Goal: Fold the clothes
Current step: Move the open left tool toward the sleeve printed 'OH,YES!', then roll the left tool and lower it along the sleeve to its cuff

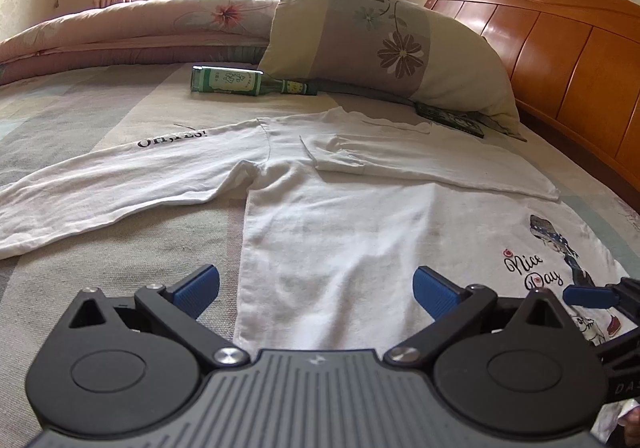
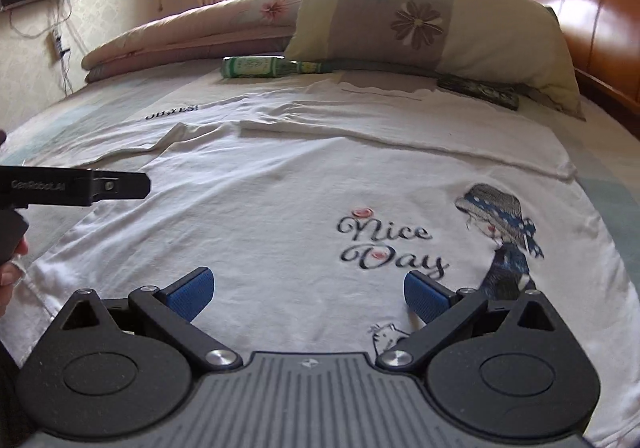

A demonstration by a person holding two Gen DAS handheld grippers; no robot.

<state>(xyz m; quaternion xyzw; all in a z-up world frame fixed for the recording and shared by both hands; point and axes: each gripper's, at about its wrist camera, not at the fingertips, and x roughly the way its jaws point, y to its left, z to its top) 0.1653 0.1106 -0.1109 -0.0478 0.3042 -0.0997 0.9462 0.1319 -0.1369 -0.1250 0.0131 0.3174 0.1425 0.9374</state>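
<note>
Two sleeves tell me where the fold stands: on the white long-sleeved cotton shirt (image 1: 340,215), spread across the striped bed sheet (image 1: 80,107) through the middle of both views, one sleeve already lies folded over the chest, while the sleeve printed "OH,YES!" (image 1: 100,183) stretches flat toward the left edge. I judge that sleeve comes next. My left gripper (image 1: 316,290) hovers over the hem, fingers spread wide and empty; my right gripper (image 2: 309,294), equally spread and empty, hangs low over the "Nice Day" print (image 2: 390,244). Upper right, a floral pillow (image 1: 380,43) leans near the collar. Just beside it lies a green glass bottle (image 1: 240,81), clear of the fold.
</note>
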